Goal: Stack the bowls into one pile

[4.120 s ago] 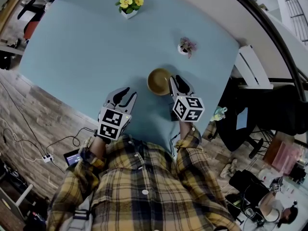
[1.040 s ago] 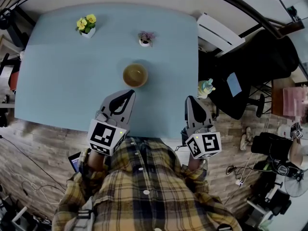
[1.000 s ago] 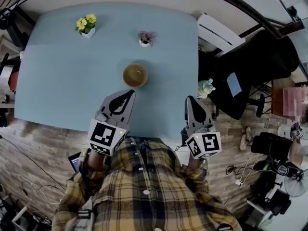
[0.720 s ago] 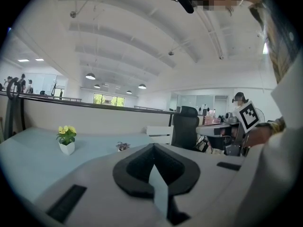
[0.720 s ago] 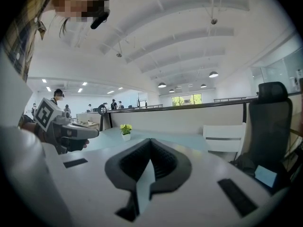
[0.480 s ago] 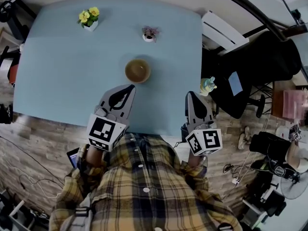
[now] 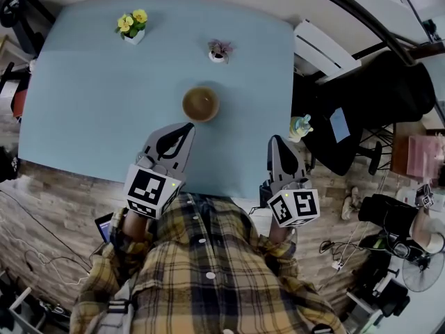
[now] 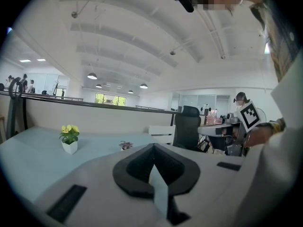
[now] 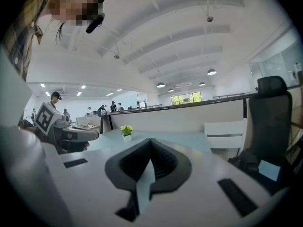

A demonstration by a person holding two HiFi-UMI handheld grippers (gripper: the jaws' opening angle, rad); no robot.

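Observation:
One pile of brown bowls (image 7: 200, 104) stands on the light blue table (image 7: 83, 96), a little right of its middle. My left gripper (image 7: 185, 127) is shut and empty near the table's front edge, its tip just below and left of the bowls. My right gripper (image 7: 273, 142) is shut and empty too, at the table's front right corner, well apart from the bowls. In the left gripper view the jaws (image 8: 152, 148) meet at a point with nothing between them. The right gripper view shows its jaws (image 9: 150, 143) closed the same way. The bowls are hidden in both gripper views.
A yellow flower pot (image 7: 131, 25) stands at the table's far left, and a small pink plant pot (image 7: 220, 50) behind the bowls. A white chair (image 7: 325, 46) and a black office chair (image 7: 375, 96) stand right of the table. Cables lie on the wooden floor (image 7: 42, 207).
Earlier the right gripper was beside the bowls; it has since drawn back to the table's front right corner. Over the last second neither gripper has moved and only the view has shifted slightly.

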